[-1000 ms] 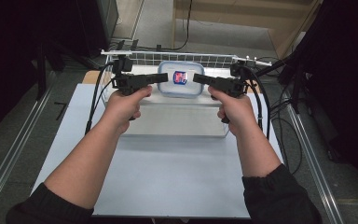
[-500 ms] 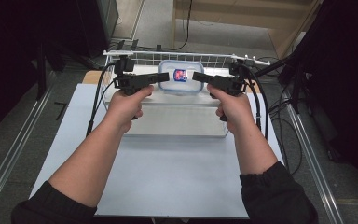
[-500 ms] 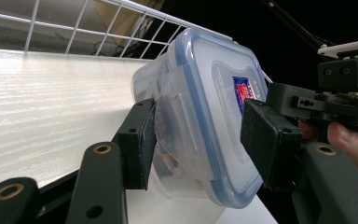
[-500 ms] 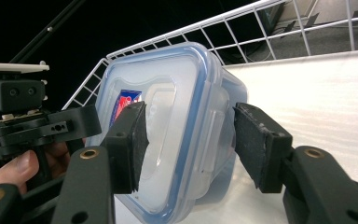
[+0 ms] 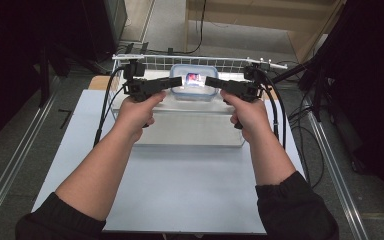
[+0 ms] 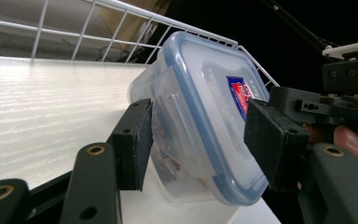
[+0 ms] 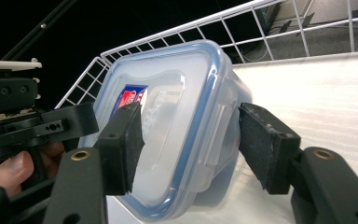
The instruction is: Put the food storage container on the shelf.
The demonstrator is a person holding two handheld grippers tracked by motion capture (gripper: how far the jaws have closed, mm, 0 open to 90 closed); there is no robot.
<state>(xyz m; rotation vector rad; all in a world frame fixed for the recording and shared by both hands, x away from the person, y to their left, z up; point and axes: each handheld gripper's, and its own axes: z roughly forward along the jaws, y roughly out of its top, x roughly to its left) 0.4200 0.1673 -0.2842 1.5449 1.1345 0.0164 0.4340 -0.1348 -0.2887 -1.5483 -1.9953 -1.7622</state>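
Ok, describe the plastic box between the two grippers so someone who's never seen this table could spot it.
Look to the far edge of the table, where a white wire rack runs across. Right before its middle sits the plastic box: clear, with a blue-rimmed snap lid and a red-and-blue sticker on top.

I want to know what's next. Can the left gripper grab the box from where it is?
Probably yes. The left gripper already has its fingers on either side of the box, just opened and not pressing, with nothing between them.

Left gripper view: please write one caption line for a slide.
Left gripper fingers straddle the clear lidded container, just opening.
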